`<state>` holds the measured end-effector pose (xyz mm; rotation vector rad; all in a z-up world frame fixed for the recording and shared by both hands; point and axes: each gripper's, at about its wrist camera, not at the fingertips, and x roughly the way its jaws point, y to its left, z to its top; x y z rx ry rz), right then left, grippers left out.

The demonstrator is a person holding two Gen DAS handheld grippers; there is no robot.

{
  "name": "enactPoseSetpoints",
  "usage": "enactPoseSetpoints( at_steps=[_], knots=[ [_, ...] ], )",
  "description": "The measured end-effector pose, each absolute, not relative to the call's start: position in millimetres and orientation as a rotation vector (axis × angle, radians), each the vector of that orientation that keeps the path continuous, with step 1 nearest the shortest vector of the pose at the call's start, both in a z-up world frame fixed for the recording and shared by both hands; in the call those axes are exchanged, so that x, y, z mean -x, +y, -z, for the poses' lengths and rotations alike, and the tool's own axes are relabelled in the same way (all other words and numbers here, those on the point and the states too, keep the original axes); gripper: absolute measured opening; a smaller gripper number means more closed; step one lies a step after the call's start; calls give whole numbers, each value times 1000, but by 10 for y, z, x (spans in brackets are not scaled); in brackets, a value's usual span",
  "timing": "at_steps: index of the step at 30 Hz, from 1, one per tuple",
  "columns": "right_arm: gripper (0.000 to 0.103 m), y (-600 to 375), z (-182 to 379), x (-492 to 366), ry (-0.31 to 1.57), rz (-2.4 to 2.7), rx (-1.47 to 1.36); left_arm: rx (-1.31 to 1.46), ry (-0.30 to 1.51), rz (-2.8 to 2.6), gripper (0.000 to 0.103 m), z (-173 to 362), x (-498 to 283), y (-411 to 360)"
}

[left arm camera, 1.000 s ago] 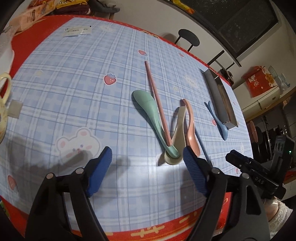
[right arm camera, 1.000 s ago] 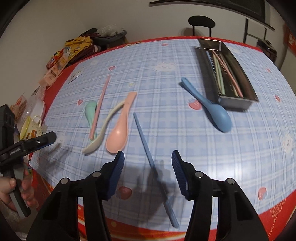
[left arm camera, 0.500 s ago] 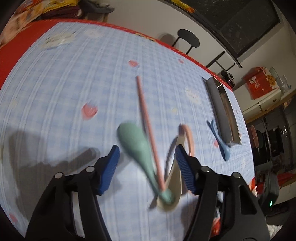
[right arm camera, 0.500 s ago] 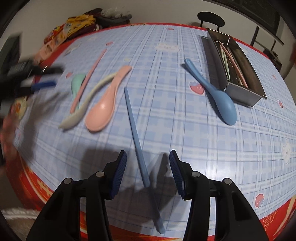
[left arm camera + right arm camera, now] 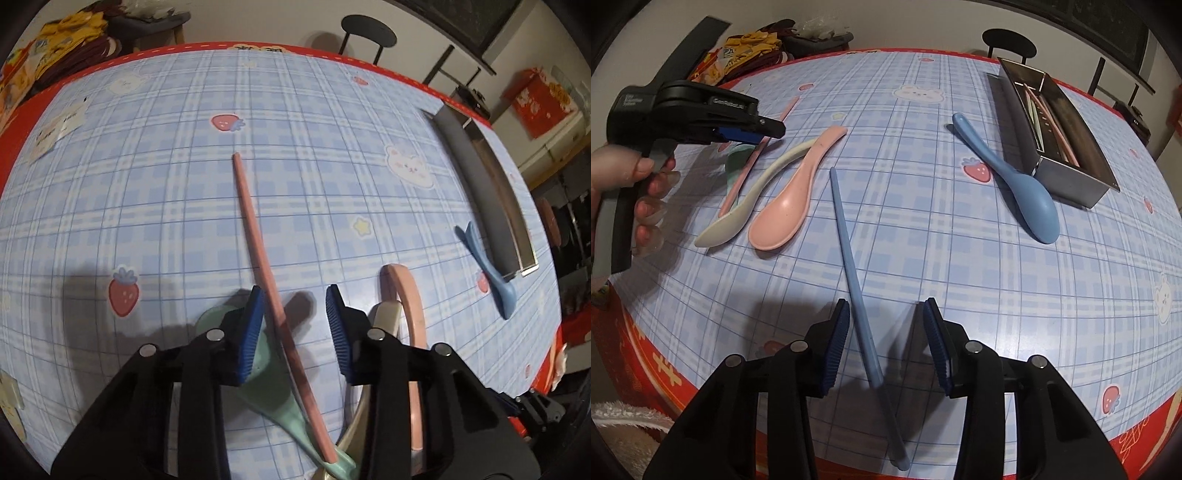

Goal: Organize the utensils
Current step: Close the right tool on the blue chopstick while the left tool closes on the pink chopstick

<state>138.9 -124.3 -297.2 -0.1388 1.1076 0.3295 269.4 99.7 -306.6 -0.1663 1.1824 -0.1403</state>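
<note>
Utensils lie scattered on the plaid surface [image 5: 960, 258]: a pink chopstick [image 5: 258, 251] across a green spoon [image 5: 273, 391], between the left tool [image 5: 294, 325]'s closing, not yet gripping jaws; a blue chopstick [image 5: 849, 258] likewise between the right tool [image 5: 884, 334]'s. Cream spoon [image 5: 746, 199], pink spoon [image 5: 786, 214], blue spoon [image 5: 1027, 192] and metal tray [image 5: 1071, 184] lie nearby.

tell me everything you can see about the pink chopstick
The pink chopstick is a long, slim, matte stick, plastic by its look. It lies flat on the plaid tablecloth, and its near end crosses over the green spoon. The left claw straddles it with jaws that have just been closing; the left pad looks to be at its side, the right pad is still clear.
</note>
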Motion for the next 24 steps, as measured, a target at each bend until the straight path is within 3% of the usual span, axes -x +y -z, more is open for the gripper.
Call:
enactPoseSetpoints(
  at_steps=[5,8,13,14,17,24],
  knots=[
    [29,-1240,2977,-1371,1096,-319,177,74,1175,121,37,3091,-2699,839],
    [16,-1278,2973,-1394,1095,-313,170,75,1173,108,37,3102,-2712,819],
    [9,-1369,2978,-1435,1109,-301,100,23,1157,90,36,3114,-2697,749],
    [8,-1395,2979,-1444,1111,-300,76,5,1152,80,35,3120,-2693,733],
    [7,-1437,2983,-1451,1113,-299,35,-16,1148,44,15,3119,-2685,755],
    [6,-1537,2983,-1472,1139,-296,-66,81,1140,115,10,3024,-2637,876]
  ],
)
